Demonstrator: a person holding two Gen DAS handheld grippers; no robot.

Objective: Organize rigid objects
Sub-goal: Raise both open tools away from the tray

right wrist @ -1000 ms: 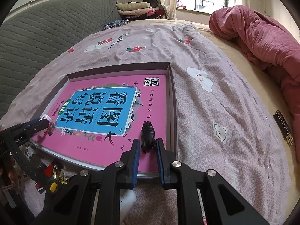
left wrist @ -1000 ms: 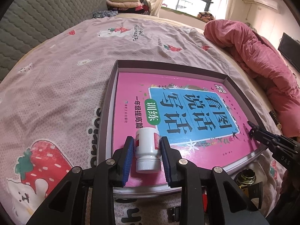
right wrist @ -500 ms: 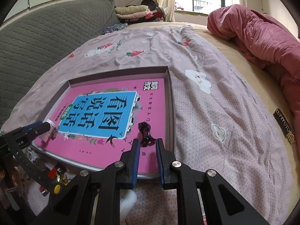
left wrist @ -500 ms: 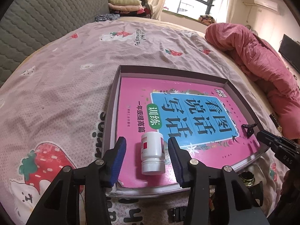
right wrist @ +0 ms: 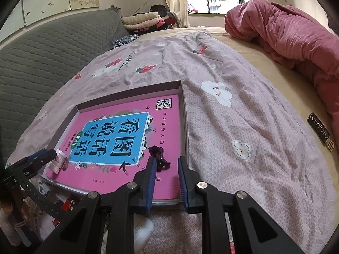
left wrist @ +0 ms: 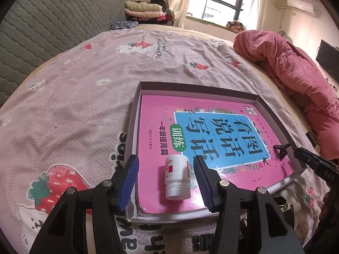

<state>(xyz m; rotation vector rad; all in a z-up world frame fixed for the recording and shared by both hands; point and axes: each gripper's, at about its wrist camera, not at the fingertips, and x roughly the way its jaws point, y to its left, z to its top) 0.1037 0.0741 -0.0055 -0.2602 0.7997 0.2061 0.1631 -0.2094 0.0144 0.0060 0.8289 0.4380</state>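
L gripper [left wrist: 166,176] was seen w/ jaws spread wide, having just been opening; the white bottle [left wrist: 177,176] lay released between the blue pads [left wrist: 129,181], touched by neither, gaps left on both sides. Bottle was lying on its side on the pink book [left wrist: 211,131], cap end toward the gripper, base end away, long axis roughly along the fingers' line. The book was seated in a shallow dark tray [left wrist: 134,127] on the bedsheet [left wrist: 84,97].

R gripper [right wrist: 165,177] was parted only narrowly, jaws having just been opening a little; the black hair clip [right wrist: 159,157] sat on the book just ahead of the L-side pad's tip, mostly beyond the gap, no squeeze by the pads seen. Its long axis ran roughly away from the gripper, slightly slanted.

Only in L wrist view: the bottle's red label and white cap, w/ the clip [left wrist: 281,149] small far to the R, near the R gripper's tip. Only in R wrist view: the clip's curved shape up close, the bottle [right wrist: 58,162] mostly hidden behind the L gripper's finger at far L. A pink blanket [right wrist: 286,31] was bunched well beyond, to the R.
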